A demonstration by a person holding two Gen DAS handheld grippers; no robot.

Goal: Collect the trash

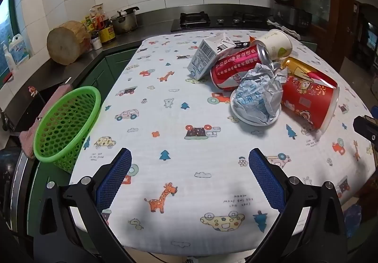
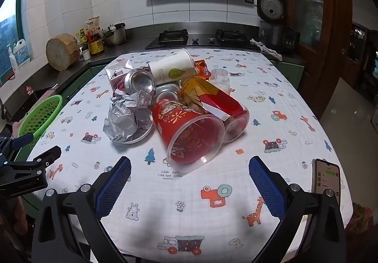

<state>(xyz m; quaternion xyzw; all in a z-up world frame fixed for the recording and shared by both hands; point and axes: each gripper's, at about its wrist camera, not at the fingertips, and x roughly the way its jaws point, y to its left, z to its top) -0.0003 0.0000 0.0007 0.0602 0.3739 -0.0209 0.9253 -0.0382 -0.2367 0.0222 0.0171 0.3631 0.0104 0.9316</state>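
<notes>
A heap of trash lies on the patterned tablecloth (image 1: 165, 140): a milk carton (image 1: 205, 57), a red soda can (image 1: 238, 66), a white paper cup (image 1: 276, 44), crumpled paper (image 1: 259, 95) on a white lid, and a red plastic cup (image 1: 309, 100) on its side. From the right wrist the red plastic cup (image 2: 189, 135) lies nearest, with its mouth toward the camera, and the crumpled paper (image 2: 127, 116) to its left. A green mesh basket (image 1: 68, 123) hangs past the table's left edge. My left gripper (image 1: 190, 156) is open over bare cloth. My right gripper (image 2: 190, 163) is open just short of the cup.
A phone (image 2: 327, 176) lies at the table's right edge. Behind the table runs a dark counter with a gas hob (image 2: 198, 37), a pot (image 1: 124, 22), bottles, a wooden block (image 1: 67, 43) and a rice cooker (image 2: 271, 6). A clear small cup (image 2: 219, 79) sits behind the heap.
</notes>
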